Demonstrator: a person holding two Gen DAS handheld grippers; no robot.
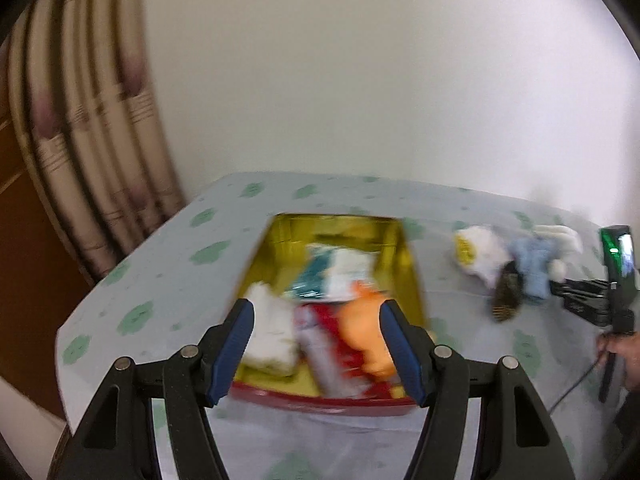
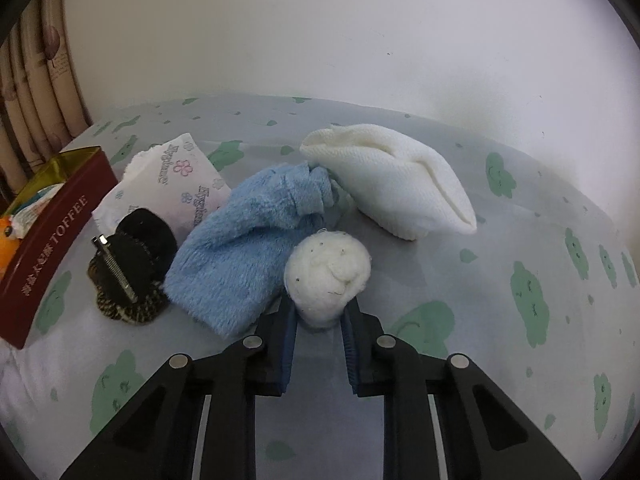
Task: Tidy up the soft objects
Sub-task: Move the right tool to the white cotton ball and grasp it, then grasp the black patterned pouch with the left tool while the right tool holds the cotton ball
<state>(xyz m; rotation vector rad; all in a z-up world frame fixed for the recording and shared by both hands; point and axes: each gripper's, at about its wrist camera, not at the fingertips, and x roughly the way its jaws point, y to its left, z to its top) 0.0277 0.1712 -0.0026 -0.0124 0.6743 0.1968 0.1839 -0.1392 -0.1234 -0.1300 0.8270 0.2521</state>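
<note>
Cloth (image 2: 500, 280) in pale grey with green cloud prints covers the bench, and the soft things sit on it in 2 groups. In the right wrist view the right gripper (image 2: 319, 322) has its fingers (image 2: 289, 336) clamped on the lower part of a white cotton ball (image 2: 327, 276), which sits at the near edge of a loose pile. A blue fluffy cloth (image 2: 240, 252) touches the ball on its left. A folded white towel (image 2: 392, 180) lies just behind, touching the blue cloth's far corner. A white printed packet (image 2: 176, 184) lies behind the blue cloth, and a black hair clip (image 2: 128, 268) with a metal spring rests beside it, close to the red wall of the tin (image 2: 52, 248) marked TOFFEE. To the right of the ball and the towel the cloth lies bare out to the far edge, where a plain wall rises.

In the left wrist view, which is blurred, the left gripper (image 1: 316, 344) hangs over the near end of the open tin (image 1: 412, 256), its fingers (image 1: 236, 344) wide apart with nothing between them. Inside the gold-lined tin lie a white cloth (image 1: 272, 336), an orange soft toy (image 1: 362, 332), a red and white item (image 1: 324, 344) and a teal and white packet (image 1: 332, 276). Bare cloth runs left of the tin to the bench edge, with a curtain (image 1: 92, 152) beyond it.
</note>
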